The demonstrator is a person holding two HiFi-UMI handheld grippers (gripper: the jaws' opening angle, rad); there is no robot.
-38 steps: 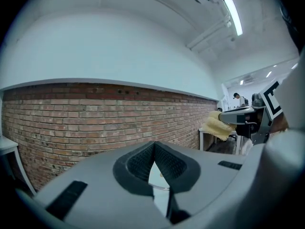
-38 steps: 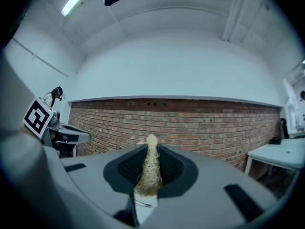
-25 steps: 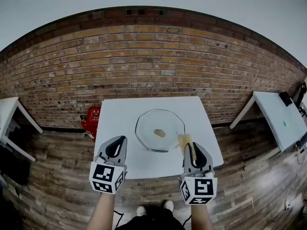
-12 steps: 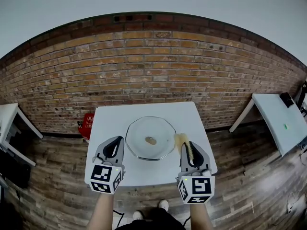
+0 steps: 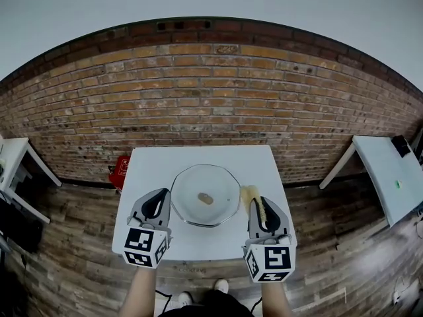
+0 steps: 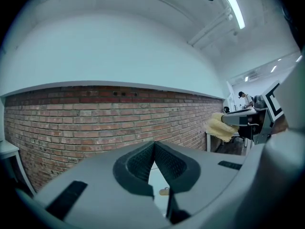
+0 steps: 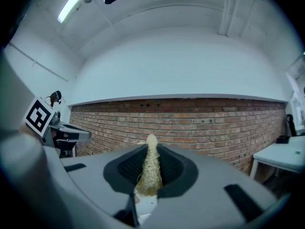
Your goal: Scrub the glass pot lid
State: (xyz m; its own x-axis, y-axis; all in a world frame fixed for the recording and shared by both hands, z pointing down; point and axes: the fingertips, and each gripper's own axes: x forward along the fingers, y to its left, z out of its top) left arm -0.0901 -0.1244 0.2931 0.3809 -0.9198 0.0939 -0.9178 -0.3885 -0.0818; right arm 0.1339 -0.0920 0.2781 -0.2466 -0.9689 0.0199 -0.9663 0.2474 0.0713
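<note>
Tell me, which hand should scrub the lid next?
Right. The right gripper is shut on the scrubber, just beside the lid. The left gripper is shut and empty, so it can only steady the lid.

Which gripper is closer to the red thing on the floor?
Left. The left gripper is over the table's left side, the red thing's side; the right gripper is across the glass lid, on the right.

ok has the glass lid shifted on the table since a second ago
No. The glass pot lid lies in the middle of the white table as before; only the camera view shifted.
</note>
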